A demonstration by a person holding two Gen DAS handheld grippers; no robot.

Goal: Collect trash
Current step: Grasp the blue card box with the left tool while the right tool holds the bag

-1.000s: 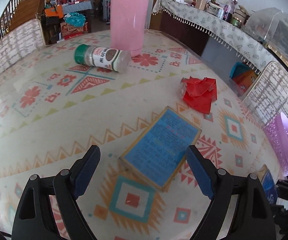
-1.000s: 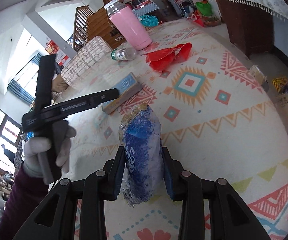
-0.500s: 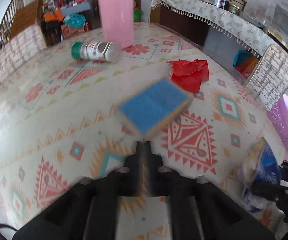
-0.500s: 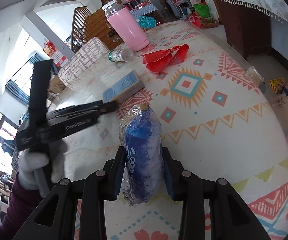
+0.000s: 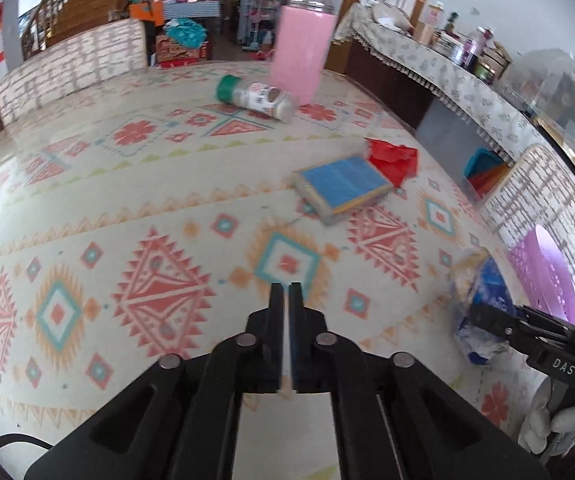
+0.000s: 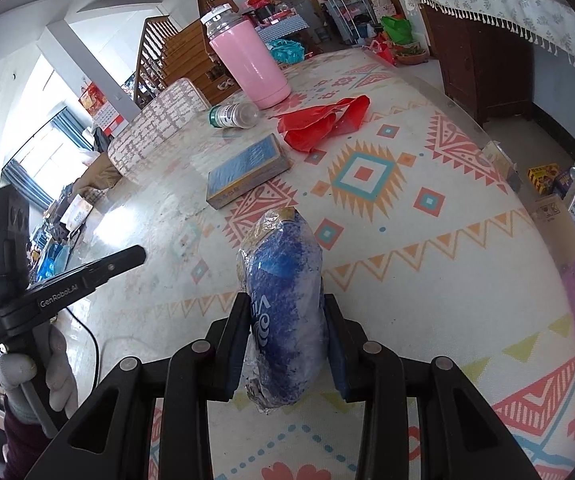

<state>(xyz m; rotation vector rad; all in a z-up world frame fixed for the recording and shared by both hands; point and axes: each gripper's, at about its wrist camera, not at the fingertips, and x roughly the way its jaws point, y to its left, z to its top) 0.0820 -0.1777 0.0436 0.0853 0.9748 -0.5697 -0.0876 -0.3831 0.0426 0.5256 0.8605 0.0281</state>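
Blue wrapper [image 6: 283, 312] between right gripper [image 6: 285, 302] fingers (clamped)

On the table [image 5: 87, 184], the box [image 5: 341, 188] lies before the bottle [image 5: 257, 98] and tumbler [image 5: 301, 46], beside the bag [image 5: 393, 160].

Bright daylight from blown-out windows [image 6: 27, 152]; left wrist view motion-blurred, right sharp; heavy fisheye bending, black corner vignette.

A lived-in home — wooden staircase [image 6: 175, 46], cluttered sideboard [image 5: 439, 64], patterned tablecloth [image 5: 135, 216].
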